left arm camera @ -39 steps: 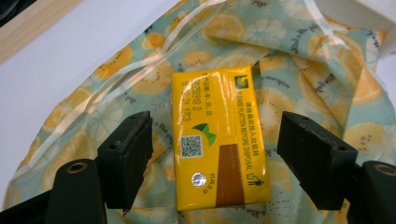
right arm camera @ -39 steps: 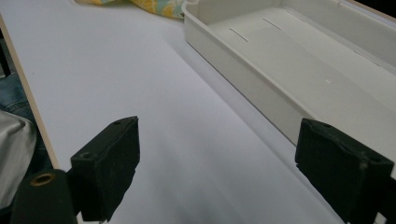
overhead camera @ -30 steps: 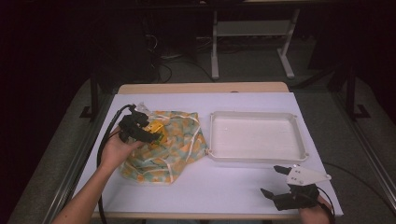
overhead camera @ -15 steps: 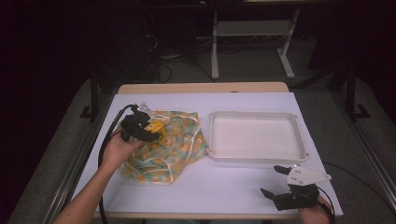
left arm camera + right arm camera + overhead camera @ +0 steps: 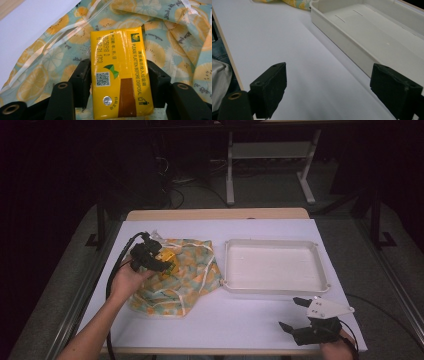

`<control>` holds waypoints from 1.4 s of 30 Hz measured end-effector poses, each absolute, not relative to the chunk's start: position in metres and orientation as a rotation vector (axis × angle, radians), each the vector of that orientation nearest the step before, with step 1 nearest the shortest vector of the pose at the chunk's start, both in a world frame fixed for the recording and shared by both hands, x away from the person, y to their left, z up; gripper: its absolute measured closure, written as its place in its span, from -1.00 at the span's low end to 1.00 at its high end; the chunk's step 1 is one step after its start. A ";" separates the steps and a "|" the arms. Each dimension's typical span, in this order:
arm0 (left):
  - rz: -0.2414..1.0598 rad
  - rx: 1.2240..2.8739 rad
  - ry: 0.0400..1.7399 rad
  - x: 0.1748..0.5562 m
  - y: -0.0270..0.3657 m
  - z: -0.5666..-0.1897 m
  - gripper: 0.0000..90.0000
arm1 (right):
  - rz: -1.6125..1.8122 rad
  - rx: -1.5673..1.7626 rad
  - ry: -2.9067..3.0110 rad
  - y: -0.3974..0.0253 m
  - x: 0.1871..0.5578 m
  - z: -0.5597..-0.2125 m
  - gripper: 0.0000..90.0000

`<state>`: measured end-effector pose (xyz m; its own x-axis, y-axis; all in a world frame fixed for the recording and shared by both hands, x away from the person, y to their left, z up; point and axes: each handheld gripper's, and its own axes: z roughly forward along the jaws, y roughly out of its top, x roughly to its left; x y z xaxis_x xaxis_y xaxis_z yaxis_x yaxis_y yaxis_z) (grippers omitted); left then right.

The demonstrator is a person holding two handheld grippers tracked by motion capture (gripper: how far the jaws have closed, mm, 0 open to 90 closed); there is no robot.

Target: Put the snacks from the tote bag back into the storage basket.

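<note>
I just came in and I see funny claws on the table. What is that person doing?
A person holds a two-jaw gripper in each hand. The left gripper is shut on a small yellow carton with printed writing, above a fruit-patterned cloth bag lying on the white table. The right gripper sits open near the table's front edge, holding nothing. An empty white plastic tray lies beside the bag.

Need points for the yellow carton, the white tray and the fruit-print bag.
yellow carton point(image 5: 120, 72), left gripper view, middle of its printed face, between the jaws.
white tray point(image 5: 274, 285), high view, near rim.
fruit-print bag point(image 5: 195, 265), high view, bare cloth right of the gripper.
</note>
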<state>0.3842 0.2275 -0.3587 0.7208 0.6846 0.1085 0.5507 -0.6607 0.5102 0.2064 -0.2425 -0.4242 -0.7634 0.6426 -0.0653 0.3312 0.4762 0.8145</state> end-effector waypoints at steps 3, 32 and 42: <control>0.416 2.481 0.940 0.384 0.227 -0.359 0.04 | 1.189 0.817 2.364 -0.243 0.206 -0.424 -0.70; 0.437 2.522 0.889 0.384 0.225 -0.352 0.12 | 1.190 0.824 2.359 -0.244 0.205 -0.424 -0.70; 0.474 2.499 0.863 0.384 0.226 -0.333 0.12 | 1.189 0.826 2.355 -0.244 0.205 -0.423 -0.70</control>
<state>0.3837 0.2265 -0.3331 0.7450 0.6450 0.1701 0.4898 -0.7020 0.5170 0.2049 -0.2437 -0.4233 -0.7575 0.6496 -0.0653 0.3332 0.4706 0.8170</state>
